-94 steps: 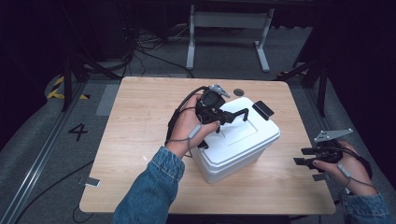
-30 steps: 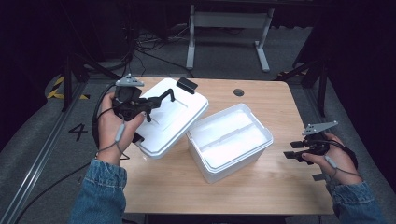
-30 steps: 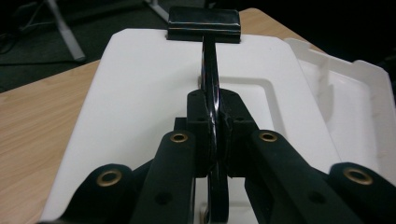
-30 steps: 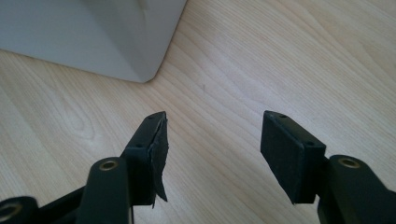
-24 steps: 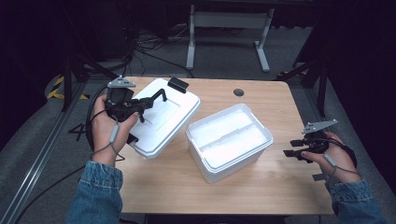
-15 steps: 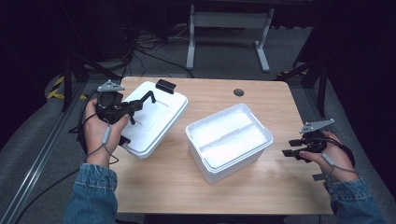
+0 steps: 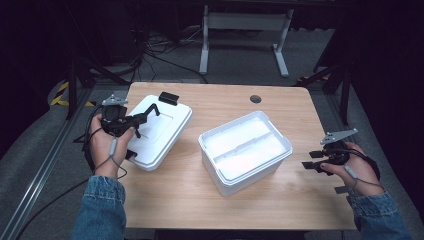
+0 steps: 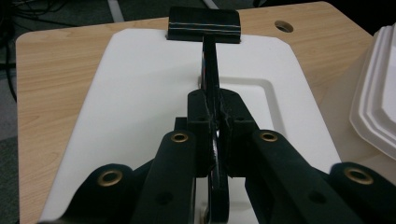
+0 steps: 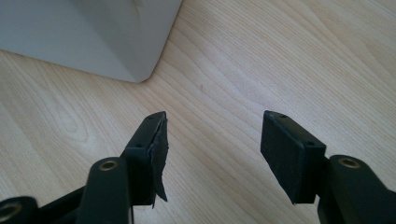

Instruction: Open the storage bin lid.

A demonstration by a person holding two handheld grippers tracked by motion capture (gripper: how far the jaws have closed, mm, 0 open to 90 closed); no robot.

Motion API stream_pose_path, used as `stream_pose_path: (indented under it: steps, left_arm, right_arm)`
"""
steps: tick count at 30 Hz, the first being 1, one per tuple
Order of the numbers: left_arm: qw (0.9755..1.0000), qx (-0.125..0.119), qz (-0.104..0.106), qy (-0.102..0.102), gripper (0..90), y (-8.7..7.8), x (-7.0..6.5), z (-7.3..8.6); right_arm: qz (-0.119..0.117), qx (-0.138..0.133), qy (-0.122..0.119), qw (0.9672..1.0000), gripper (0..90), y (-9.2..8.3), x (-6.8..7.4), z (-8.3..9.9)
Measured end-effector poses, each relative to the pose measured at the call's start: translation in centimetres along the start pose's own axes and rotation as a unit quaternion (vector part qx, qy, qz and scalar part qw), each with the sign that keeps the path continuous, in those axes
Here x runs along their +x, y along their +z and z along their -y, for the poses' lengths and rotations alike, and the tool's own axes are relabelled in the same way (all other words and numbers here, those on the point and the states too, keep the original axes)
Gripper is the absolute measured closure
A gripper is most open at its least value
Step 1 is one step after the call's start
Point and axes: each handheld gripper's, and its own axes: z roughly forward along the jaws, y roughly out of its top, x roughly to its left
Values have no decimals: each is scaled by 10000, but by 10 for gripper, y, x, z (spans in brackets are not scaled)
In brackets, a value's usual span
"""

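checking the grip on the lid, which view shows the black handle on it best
The left gripper view: the lid handle runs straight ahead, with the left gripper shut on its strap. The high view shows the handle small. The right gripper view faces the table.

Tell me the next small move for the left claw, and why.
Probably open the left claw and let go of the black handle. The white lid already appears to lie flat on the table, off the open white box and apart from it, so the carry looks done. The jaws are clamped on the handle, and the right claw hovers open, idle.
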Motion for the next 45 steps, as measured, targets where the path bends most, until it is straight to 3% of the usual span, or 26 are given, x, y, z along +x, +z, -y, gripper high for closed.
stream_pose_path:
  steps: [12, 17, 31, 45]
  left_arm:
    - [9998, 182, -62, -114, 844, 25, 10, 19]
    - [9995, 263, -164, -48, 844, 32, 10, 26]
    - [9992, 366, -79, -109, 843, 57, 12, 46]
    - [9985, 497, -22, -225, 843, 67, 17, 59]
  right_arm:
    - [5, 16, 17, 10000, 424, 0, -1, 2]
    - [-11, 22, 18, 10000, 422, 1, 0, 2]
    - [-34, 47, -1, 10000, 420, 4, 0, 2]
    - [-50, 53, 8, 10000, 418, 4, 0, 2]
